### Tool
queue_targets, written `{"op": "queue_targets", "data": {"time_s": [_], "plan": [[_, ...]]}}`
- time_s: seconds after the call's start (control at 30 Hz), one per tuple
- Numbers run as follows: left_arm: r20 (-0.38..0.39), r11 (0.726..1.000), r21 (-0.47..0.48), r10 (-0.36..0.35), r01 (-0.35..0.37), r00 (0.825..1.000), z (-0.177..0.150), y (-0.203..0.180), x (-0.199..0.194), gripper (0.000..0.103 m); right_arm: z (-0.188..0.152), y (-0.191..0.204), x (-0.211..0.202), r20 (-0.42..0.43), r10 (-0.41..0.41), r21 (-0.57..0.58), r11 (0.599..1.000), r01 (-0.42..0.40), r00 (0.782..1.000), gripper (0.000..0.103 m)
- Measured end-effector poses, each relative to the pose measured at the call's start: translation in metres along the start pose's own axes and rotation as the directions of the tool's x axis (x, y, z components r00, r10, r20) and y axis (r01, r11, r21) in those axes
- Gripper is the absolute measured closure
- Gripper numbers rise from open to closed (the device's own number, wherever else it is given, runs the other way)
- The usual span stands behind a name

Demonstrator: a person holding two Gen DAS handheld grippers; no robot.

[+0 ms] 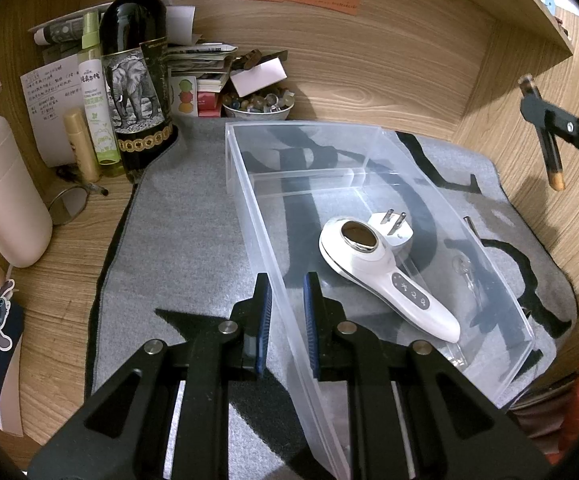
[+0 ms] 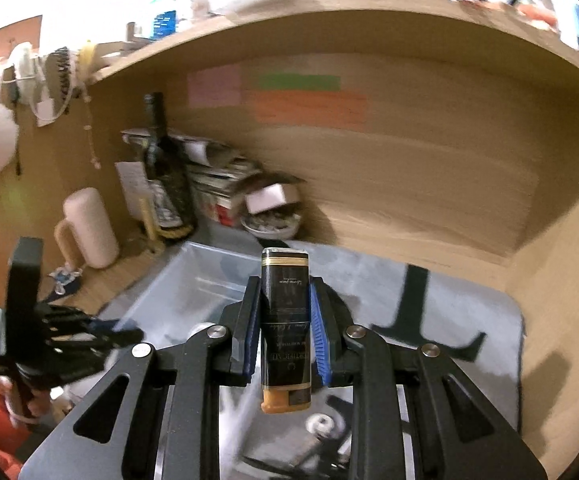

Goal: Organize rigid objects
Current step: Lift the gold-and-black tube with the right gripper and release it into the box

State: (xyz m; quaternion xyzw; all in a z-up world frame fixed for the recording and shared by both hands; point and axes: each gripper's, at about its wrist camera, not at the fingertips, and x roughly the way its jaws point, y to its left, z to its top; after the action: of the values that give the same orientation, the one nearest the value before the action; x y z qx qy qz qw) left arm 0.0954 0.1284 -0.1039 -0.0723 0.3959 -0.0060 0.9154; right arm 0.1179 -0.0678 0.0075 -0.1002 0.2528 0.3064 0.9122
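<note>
A clear plastic bin (image 1: 373,152) stands on the grey mat (image 1: 185,240). In it lie a white handheld device (image 1: 385,276) with an oval metal head and a white plug adapter (image 1: 399,230). My left gripper (image 1: 288,300) is shut on the bin's near left wall, one finger inside and one outside. At the right, above the mat, my right gripper (image 1: 537,112) is shut on a flat black lighter (image 1: 553,164) with an amber base. In the right wrist view the lighter (image 2: 285,360) stands upright between the blue pads (image 2: 319,320), over the bin (image 2: 193,280).
A dark wine bottle (image 1: 137,80), a green spray bottle (image 1: 97,100), a pink mug (image 1: 5,192), stacked papers and a bowl of beads (image 1: 257,106) crowd the back left corner. Wooden walls close the back and right. Small keys (image 1: 465,272) lie by the bin's right wall.
</note>
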Motion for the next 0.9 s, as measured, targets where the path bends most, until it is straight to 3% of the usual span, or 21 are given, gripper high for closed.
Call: {"op": "queue_targets", "data": {"time_s": [0.33, 0.9], "plan": [[0.003, 1.000, 0.004, -0.006, 0.006, 1.000, 0.000, 0.000, 0.000, 0.088, -0.009, 0.036, 0.036, -0.088, 0.080, -0.063, 0.994, -0.086, 0.993, 0.082], [0.009, 1.000, 0.001, -0.018, 0.018, 1.000, -0.001, 0.000, 0.001, 0.088, -0.044, 0.042, 0.093, -0.314, 0.040, -0.115, 0.990, -0.080, 0.949, 0.082]]}}
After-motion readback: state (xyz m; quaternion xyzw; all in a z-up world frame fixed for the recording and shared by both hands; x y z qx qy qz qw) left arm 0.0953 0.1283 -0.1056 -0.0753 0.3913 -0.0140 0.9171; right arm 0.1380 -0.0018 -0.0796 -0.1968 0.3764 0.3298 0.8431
